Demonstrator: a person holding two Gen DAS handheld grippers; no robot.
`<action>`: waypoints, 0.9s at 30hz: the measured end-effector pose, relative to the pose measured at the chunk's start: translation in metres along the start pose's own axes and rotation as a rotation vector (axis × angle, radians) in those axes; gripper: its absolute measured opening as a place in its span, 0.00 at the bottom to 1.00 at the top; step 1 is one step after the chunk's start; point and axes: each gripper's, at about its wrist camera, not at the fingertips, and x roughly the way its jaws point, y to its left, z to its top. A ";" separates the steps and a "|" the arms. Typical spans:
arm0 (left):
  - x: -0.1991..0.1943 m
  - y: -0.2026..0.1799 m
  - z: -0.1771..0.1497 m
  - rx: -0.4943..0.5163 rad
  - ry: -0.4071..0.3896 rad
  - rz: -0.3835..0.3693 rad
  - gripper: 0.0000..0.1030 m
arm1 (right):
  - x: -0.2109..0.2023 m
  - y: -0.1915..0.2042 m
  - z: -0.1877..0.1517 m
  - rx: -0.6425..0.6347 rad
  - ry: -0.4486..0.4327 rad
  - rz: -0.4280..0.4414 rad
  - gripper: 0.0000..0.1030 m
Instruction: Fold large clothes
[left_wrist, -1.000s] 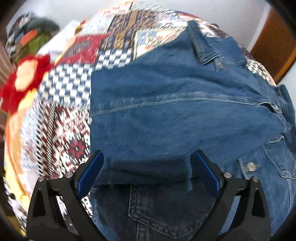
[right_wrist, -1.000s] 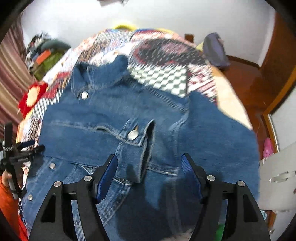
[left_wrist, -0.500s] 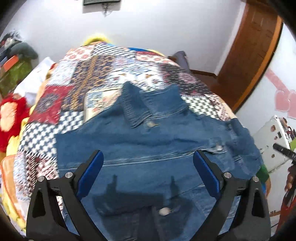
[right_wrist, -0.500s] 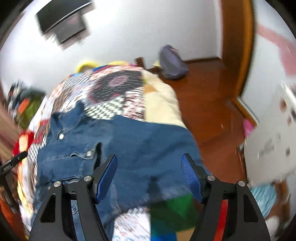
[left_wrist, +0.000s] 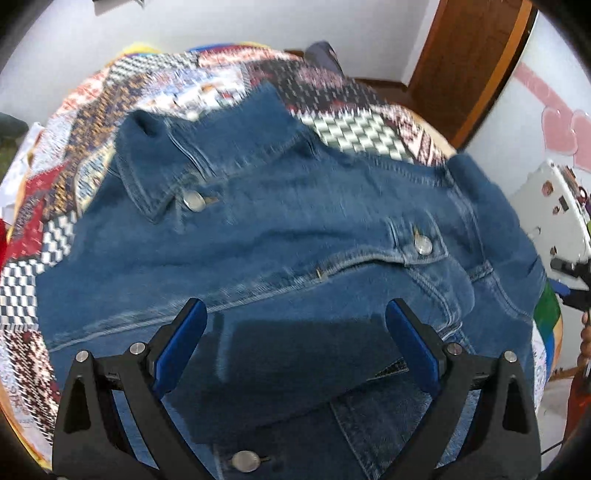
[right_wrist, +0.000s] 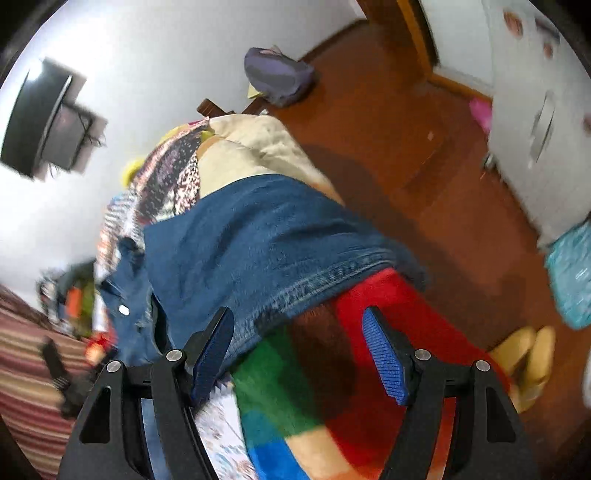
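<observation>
A blue denim jacket (left_wrist: 295, 229) lies spread front up on a patchwork quilt (left_wrist: 207, 77), collar at the upper left, one sleeve folded across its lower part. My left gripper (left_wrist: 291, 332) is open and empty, hovering over the folded sleeve. In the right wrist view the jacket's sleeve (right_wrist: 266, 243) hangs over the bed's edge. My right gripper (right_wrist: 297, 345) is open and empty, just beyond the frayed sleeve cuff, above a colourful blanket (right_wrist: 303, 376).
A wooden floor (right_wrist: 424, 155) lies right of the bed, with a purple bag (right_wrist: 275, 75), yellow slippers (right_wrist: 528, 354) and a white cabinet (right_wrist: 543, 110). A wooden door (left_wrist: 472, 55) stands at the far right. A TV (right_wrist: 40, 118) hangs on the wall.
Both grippers have pulled back from the jacket and stayed open. The left view swung from the sleeve to the whole jacket front. The right gripper swung right toward the bed's edge and floor.
</observation>
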 end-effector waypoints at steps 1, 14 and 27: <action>0.003 -0.001 -0.002 0.002 0.008 -0.004 0.95 | 0.005 -0.003 0.002 0.024 0.010 0.021 0.68; -0.013 0.011 -0.012 -0.047 -0.034 0.014 0.95 | 0.051 0.021 0.030 0.002 -0.036 -0.022 0.42; -0.075 0.024 -0.031 -0.045 -0.169 0.010 0.95 | -0.030 0.161 0.007 -0.358 -0.328 0.010 0.10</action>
